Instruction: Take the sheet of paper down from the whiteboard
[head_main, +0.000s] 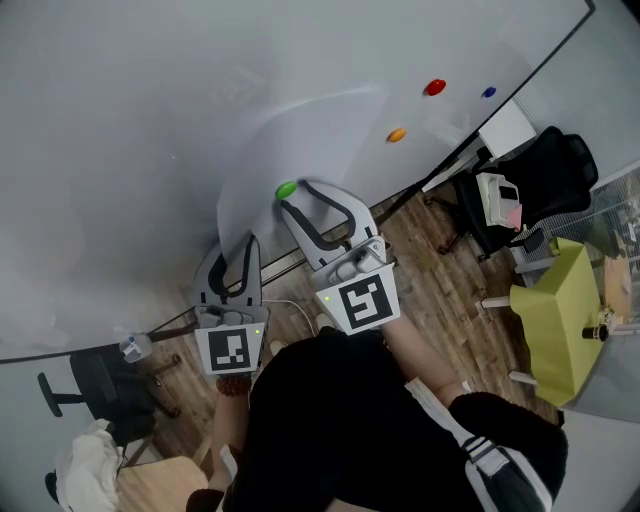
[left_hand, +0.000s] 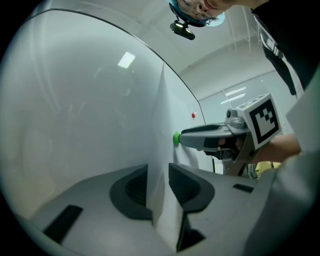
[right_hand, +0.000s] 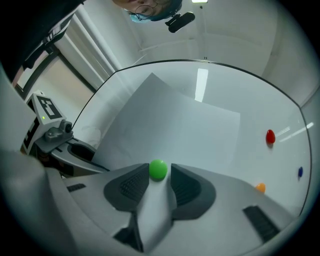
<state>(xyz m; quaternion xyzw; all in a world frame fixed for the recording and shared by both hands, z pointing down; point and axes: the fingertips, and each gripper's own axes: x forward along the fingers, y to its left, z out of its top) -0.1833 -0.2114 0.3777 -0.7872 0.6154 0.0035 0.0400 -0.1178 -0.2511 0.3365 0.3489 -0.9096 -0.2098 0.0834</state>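
A white sheet of paper lies flat on the whiteboard, pinned near its lower edge by a green magnet. My right gripper points at the board, and its jaws straddle the green magnet with a slight gap on each side, so it is open. My left gripper is at the sheet's lower left edge. That edge of the sheet runs between its jaws, and the pads stand apart. The green magnet shows just beyond.
Red, orange and blue magnets sit on the board to the right of the sheet. Below the board stand a black office chair, a yellow-green table and another chair on the wood floor.
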